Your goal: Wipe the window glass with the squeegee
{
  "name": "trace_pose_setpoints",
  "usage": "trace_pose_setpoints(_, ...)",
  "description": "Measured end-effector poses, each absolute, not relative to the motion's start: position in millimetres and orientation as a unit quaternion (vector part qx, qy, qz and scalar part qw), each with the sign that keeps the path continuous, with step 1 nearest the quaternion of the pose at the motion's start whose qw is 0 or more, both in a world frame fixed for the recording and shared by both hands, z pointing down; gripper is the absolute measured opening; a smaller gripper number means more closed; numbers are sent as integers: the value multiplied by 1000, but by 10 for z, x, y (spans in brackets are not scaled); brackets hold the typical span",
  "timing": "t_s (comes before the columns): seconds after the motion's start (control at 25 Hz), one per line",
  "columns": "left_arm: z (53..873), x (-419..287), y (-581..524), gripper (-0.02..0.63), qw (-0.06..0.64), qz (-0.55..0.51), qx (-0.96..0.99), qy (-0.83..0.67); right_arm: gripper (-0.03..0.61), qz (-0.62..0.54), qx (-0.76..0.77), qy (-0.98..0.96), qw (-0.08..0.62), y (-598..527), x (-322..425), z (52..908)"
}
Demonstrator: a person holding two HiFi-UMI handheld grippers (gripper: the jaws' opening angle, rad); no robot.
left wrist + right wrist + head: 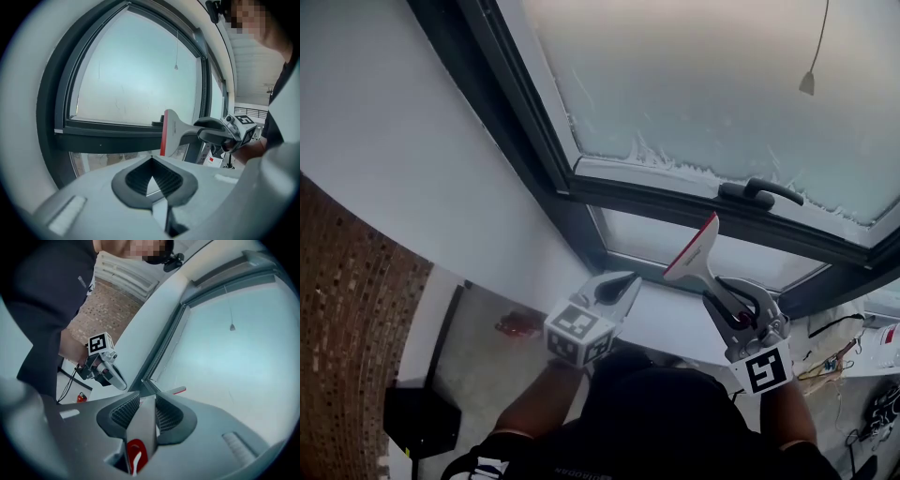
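The right gripper's (143,414) jaws were clamped on the grey handle of the squeegee (697,255), gripping it from both sides. The white head and red blade edge rose up and to the left from the jaws. The blade stood in front of the lower pane (750,261), just under the dark crossbar of the window frame (675,212) and below the window handle (759,192). Whether the blade touched the glass could not be told. The left gripper's (152,177) jaws were pressed together at the tips with nothing between them. It hung over the white sill (667,323), near the sill's left end and just left of the squeegee. Above the crossbar lay the large window glass (722,84).
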State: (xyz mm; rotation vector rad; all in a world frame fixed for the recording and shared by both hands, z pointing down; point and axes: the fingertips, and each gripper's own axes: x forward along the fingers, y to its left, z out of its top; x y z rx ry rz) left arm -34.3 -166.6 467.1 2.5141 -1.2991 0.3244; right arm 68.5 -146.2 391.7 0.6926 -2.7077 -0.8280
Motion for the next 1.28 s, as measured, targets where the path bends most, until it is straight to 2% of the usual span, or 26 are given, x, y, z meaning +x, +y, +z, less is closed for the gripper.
trace_pose_setpoints(0.24, 4591, -680, -1881, 0, 134, 115, 878, -446, 132, -368, 253, -878, 171, -1813, 158, 3672)
trace_pose_setpoints(0.64, 4784, -1377, -1963, 0, 158, 112, 866, -461, 132, -520, 197, -799, 230, -2524, -1131, 3417)
trace_pose_setpoints(0.88, 4940, -1498, -1890, 0, 165, 129, 872, -443, 132, -538, 190, -784, 244, -2887, -1572, 3447)
trace_pose_setpoints(1.28, 4874, -1548, -1830, 0, 176, 120, 870, -444, 132, -531, 193, -790, 240, -3035, -1775, 3487)
